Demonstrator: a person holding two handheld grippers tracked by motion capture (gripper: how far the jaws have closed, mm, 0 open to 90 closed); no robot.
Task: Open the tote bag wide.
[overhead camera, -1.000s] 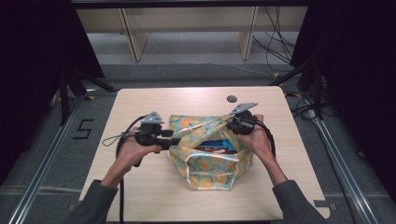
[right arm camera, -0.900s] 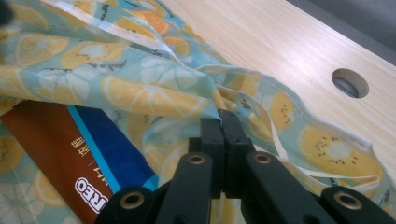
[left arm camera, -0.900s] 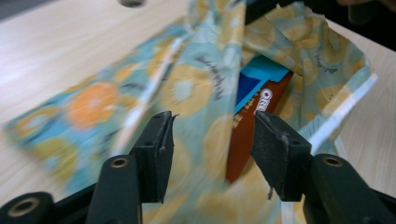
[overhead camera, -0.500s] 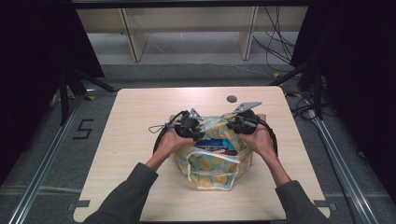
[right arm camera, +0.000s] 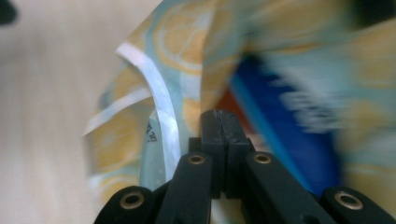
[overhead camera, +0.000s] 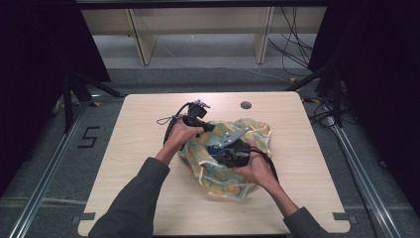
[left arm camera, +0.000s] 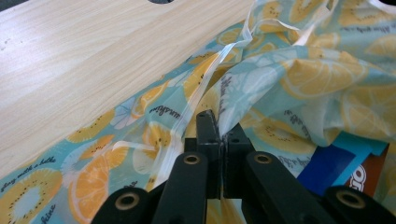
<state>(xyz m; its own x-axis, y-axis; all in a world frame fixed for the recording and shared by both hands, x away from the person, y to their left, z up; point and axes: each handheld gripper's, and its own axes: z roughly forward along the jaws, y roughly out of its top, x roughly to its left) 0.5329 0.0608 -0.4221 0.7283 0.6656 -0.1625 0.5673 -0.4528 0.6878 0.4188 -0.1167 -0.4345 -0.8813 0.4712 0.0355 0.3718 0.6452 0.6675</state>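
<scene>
Left gripper (left arm camera: 217, 122): jaws pressed together, having just been closing, with a fold of the fruit-print bag (left arm camera: 299, 79) and its clear edge strip pinched between the tips; in the high view this gripper (overhead camera: 208, 126) sits at the bag's far-left edge. Right gripper (right arm camera: 222, 122): jaws shut, tips up against the bag's cloth, whether any cloth is caught between them cannot be told; in the high view it (overhead camera: 229, 151) rests over the bag's middle. Bag (overhead camera: 218, 173): crumpled on the wooden table (overhead camera: 148, 198), centre-right, beneath and between both grippers. Blue packet (left arm camera: 334, 163): inside the bag's mouth, just beside the left jaws.
</scene>
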